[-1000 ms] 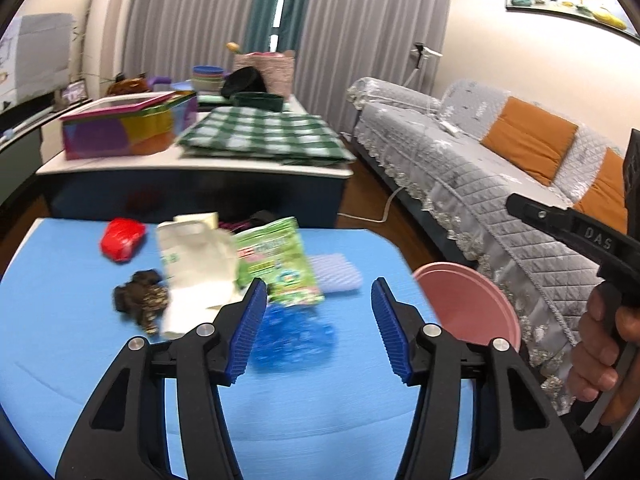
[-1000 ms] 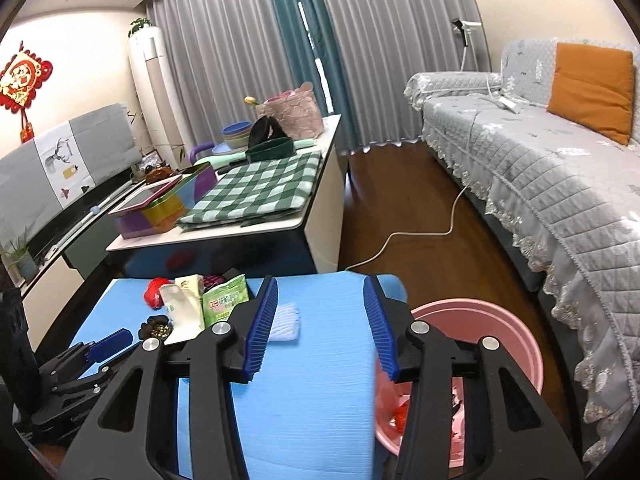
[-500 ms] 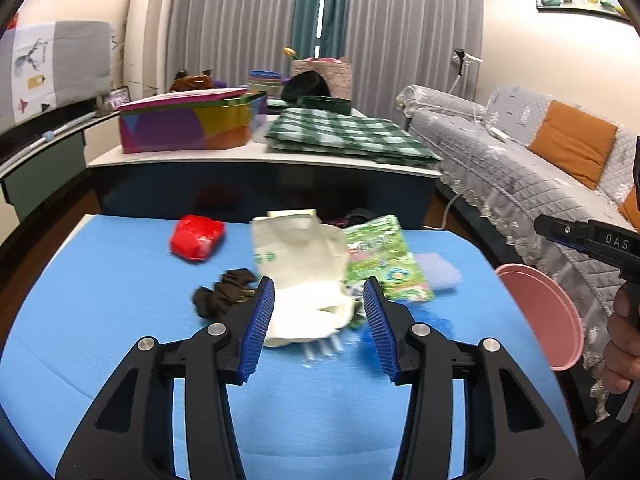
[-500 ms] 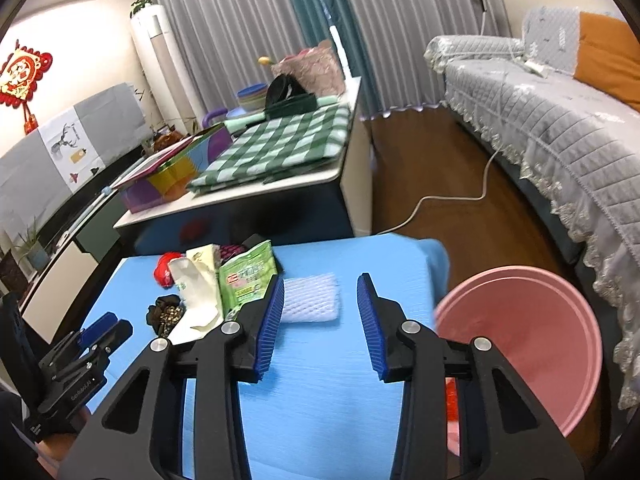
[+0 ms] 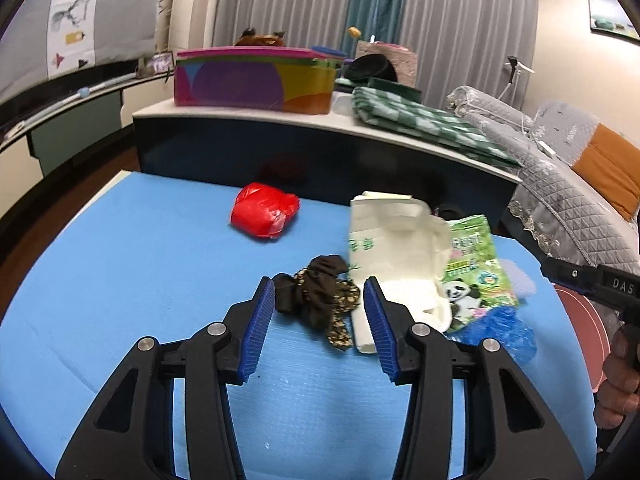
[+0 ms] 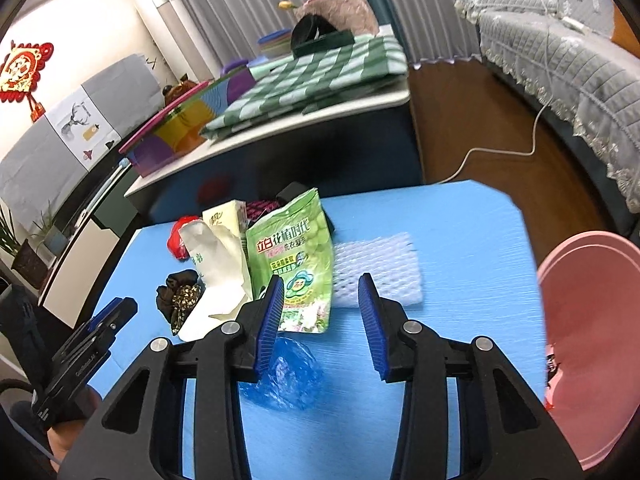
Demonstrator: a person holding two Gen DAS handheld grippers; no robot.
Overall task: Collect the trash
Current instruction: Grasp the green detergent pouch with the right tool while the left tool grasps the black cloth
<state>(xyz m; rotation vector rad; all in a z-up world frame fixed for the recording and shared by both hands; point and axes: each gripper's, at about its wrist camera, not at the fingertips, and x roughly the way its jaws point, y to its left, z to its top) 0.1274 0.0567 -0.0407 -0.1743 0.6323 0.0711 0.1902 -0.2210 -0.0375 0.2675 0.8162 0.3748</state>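
While both of your grippers hang over the blue mat (image 5: 132, 264), neither one holds anything. Your left gripper (image 5: 319, 294) has its fingers apart; they have just been closing in, with nothing pressed between them. Past its tips, framed in the gap, lies the dark crumpled rag (image 5: 320, 300), flat on the mat. The right-hand blue pad sits in front of the edge of the white foam box (image 5: 396, 256); contact cannot be confirmed.

Your right gripper (image 6: 321, 294) also has its fingers apart, having just narrowed, and nothing sits clamped there. Beyond its gap lie the lower edge of the green packet (image 6: 294, 264) and the white foam net (image 6: 376, 268), touching side by side. The blue plastic scrap (image 6: 286, 374) lies beneath the left-hand finger.

Trash layout on the mat: red wrapper (image 5: 264, 210) at the far side, apart from the rest; rag, foam box, green packet and blue scrap clustered together, the packet overlapping the box's edge. The pink bin (image 6: 592, 340) stands off the mat's right edge.
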